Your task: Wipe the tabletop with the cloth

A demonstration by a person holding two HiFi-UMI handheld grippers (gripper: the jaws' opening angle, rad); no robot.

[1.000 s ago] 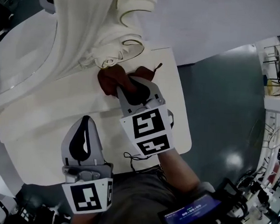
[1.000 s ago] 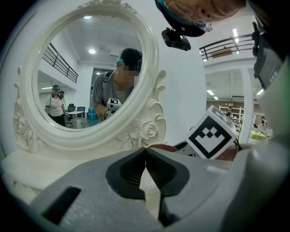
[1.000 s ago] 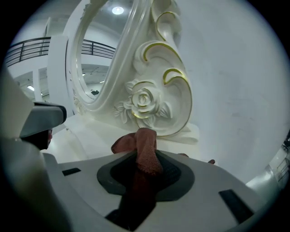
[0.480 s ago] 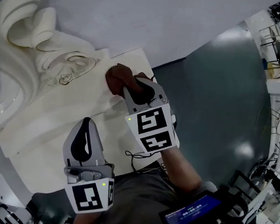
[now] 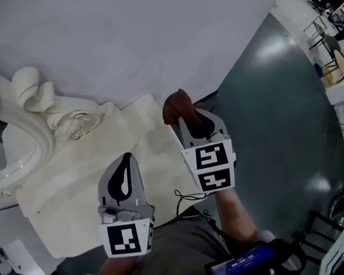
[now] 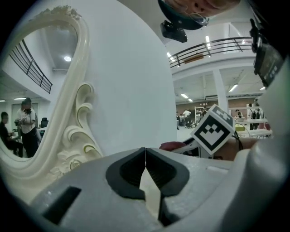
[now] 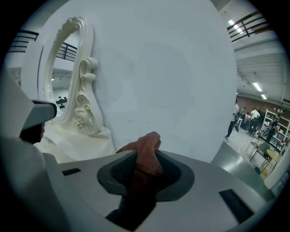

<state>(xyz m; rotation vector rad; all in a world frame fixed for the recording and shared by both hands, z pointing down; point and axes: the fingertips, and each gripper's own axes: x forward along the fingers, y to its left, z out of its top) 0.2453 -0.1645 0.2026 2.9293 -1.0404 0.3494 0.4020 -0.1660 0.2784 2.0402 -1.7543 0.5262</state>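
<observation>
Presently, the right gripper (image 5: 191,117) grips the reddish cloth (image 5: 177,104) at the tabletop (image 5: 67,209) edge well away from the ornate mirror (image 5: 23,159). The left gripper (image 5: 125,162) has its jaws closed and empty. Wiping appears unfinished.

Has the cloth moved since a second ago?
Yes. The right claw, shut on the cloth, slid away from the mirror base to the tabletop corner.

The tabletop (image 5: 67,203) stands against the wall (image 5: 138,37). The mirror (image 5: 43,95) stands at its left end, by the wall. The cloth (image 5: 177,107) is between the right gripper's (image 5: 189,116) jaws, at the tabletop's far right corner. The left gripper (image 5: 125,161) is left of it, nearer the person, over the tabletop. The floor (image 5: 278,124) lies to the right.
</observation>
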